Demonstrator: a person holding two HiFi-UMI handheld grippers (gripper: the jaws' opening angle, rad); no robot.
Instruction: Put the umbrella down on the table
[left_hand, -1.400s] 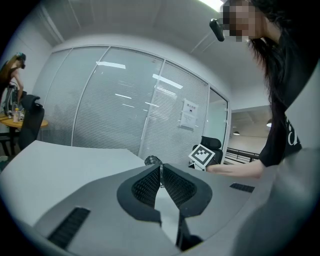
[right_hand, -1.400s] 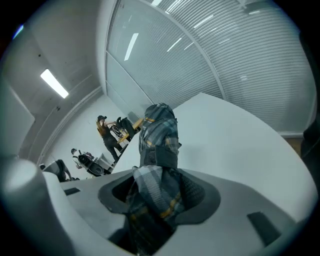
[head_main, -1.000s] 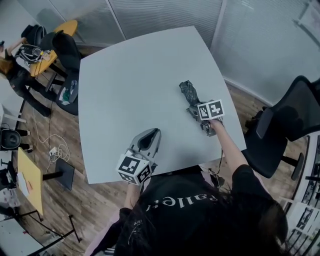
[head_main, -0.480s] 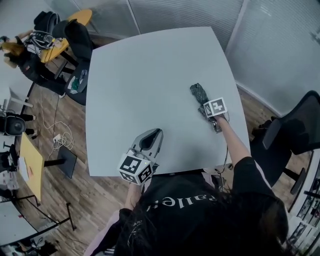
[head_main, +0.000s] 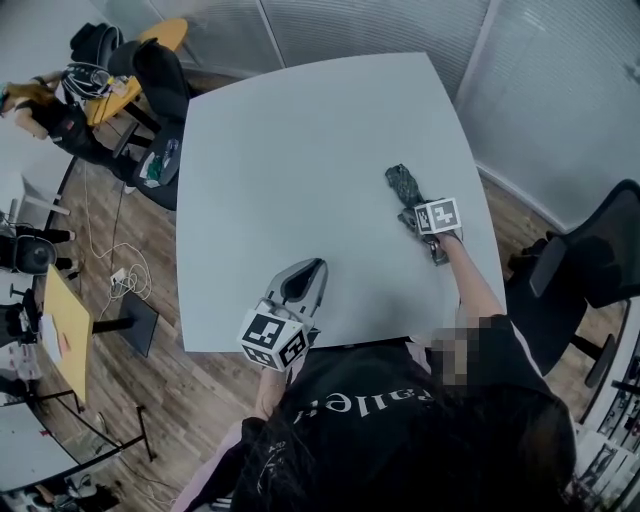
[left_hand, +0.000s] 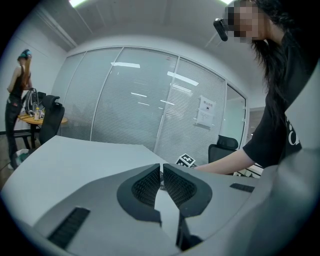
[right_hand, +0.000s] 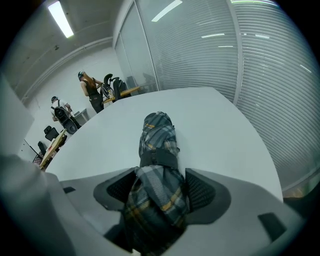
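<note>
The folded plaid umbrella (head_main: 403, 182) lies on the pale grey table (head_main: 300, 140) near its right edge, tip pointing away from me. My right gripper (head_main: 411, 214) is at its near end. In the right gripper view the umbrella (right_hand: 157, 142) runs out between the jaws of the right gripper (right_hand: 160, 189); they have just been opening and stand wide, pads beside the fabric. My left gripper (head_main: 304, 276) hovers near the table's front edge, its jaws together with nothing between them, as the left gripper (left_hand: 161, 174) view also shows.
A black office chair (head_main: 590, 265) stands close off the table's right side. More chairs and a yellow table (head_main: 150, 60) sit at the far left. People (right_hand: 90, 90) stand far off in the room. Blinded glass walls run behind the table.
The right gripper has come down with the umbrella, which now rests on the tabletop. The left gripper has barely shifted.
</note>
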